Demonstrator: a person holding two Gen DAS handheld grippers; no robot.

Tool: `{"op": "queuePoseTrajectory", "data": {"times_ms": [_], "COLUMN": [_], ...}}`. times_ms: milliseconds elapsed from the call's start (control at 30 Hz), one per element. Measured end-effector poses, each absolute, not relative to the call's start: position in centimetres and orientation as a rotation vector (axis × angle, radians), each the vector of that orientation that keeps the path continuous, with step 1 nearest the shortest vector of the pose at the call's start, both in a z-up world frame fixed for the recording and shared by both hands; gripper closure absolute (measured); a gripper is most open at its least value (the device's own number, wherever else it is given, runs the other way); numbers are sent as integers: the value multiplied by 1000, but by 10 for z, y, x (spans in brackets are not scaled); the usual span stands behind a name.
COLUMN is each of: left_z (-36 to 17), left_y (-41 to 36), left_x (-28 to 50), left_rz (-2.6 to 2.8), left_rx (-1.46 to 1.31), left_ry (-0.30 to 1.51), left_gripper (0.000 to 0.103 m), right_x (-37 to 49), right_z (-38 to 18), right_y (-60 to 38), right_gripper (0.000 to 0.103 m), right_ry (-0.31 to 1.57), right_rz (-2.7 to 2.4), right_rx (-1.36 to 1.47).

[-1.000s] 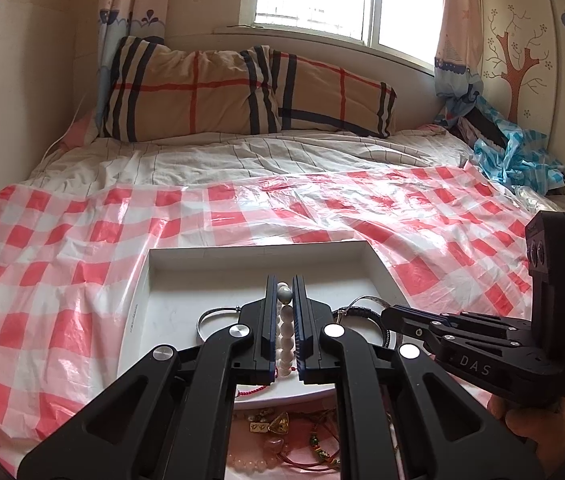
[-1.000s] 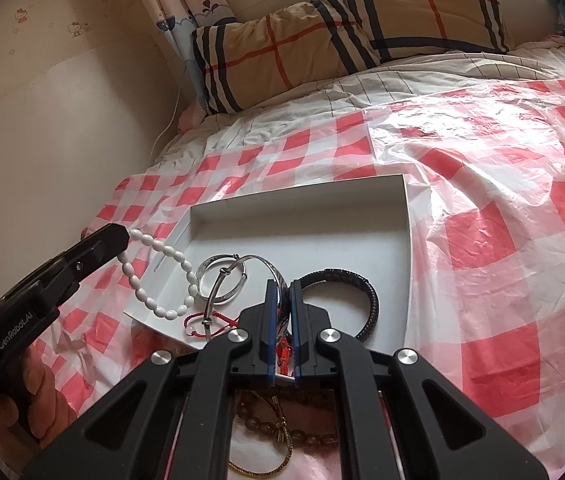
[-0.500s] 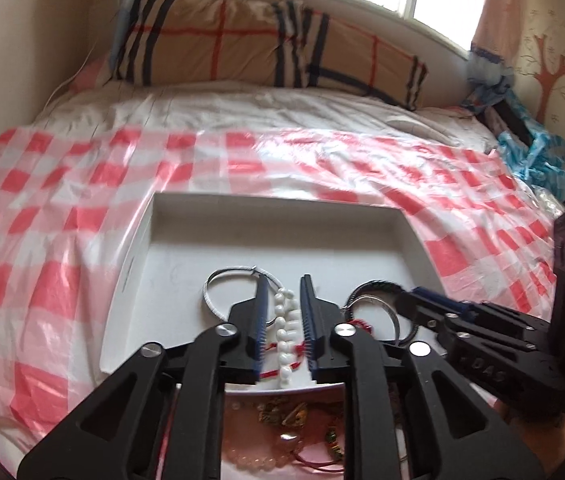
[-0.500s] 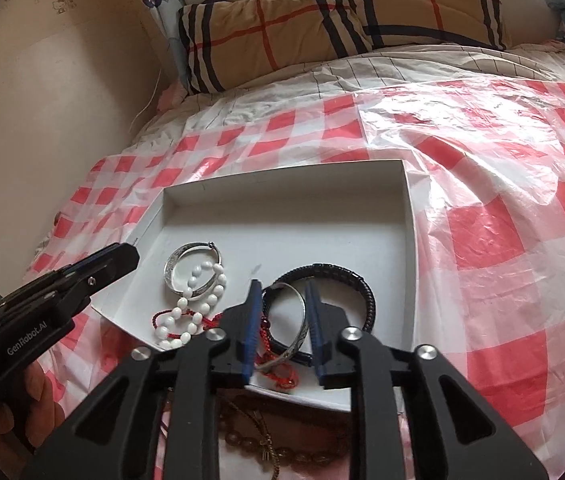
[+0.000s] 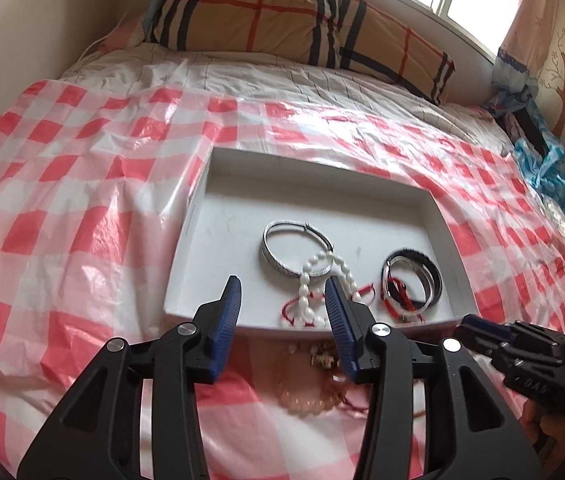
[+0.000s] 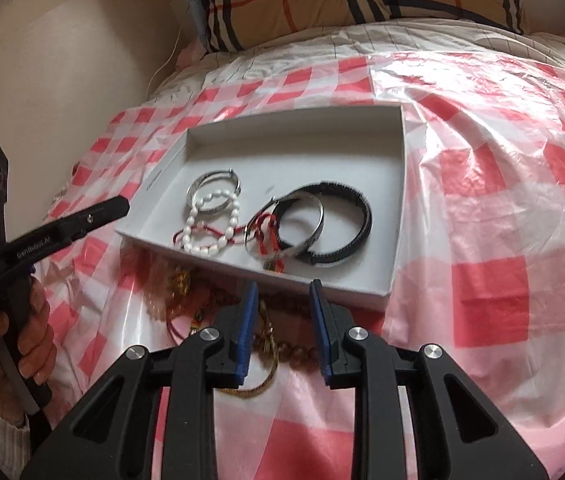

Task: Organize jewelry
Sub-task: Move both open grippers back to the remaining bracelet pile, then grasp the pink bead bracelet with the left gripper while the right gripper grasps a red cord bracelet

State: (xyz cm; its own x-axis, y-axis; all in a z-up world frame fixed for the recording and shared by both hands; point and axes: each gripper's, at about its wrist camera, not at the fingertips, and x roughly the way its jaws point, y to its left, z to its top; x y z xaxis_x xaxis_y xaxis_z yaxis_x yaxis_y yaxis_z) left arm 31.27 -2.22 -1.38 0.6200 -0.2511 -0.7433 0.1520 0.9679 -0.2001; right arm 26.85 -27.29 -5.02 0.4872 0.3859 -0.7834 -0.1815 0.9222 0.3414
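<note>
Now both bracelets lie released in the tray (image 5: 198, 216), jaws opened.

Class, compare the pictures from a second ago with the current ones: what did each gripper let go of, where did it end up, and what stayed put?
The left gripper has just been opening and has let go of the white bead bracelet, which now lies in the white tray. The right gripper opened too, leaving its silver bangle with red cord in the tray. The black bracelet, the other silver bangle and the tray kept their places.
</note>
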Motion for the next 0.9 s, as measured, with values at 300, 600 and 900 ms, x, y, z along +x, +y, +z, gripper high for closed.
{"op": "queuePoseTrajectory", "data": {"times_ms": [300, 600, 900], "left_z": [-44, -59, -31], "left_y": [-70, -96, -67], "left_x": [282, 283, 284], "left_rz": [-330, -331, -452], "left_rx": [95, 207, 29], "left_ry": [950, 972, 937], "left_gripper": [54, 81, 101], "right_x": [257, 255, 256], "right_z": [-65, -63, -68], "right_y": [-260, -261, -254], "right_gripper": [76, 71, 68], "right_ry": [1065, 1077, 1085], "right_rz": [353, 373, 387], "right_rx": [151, 96, 81]}}
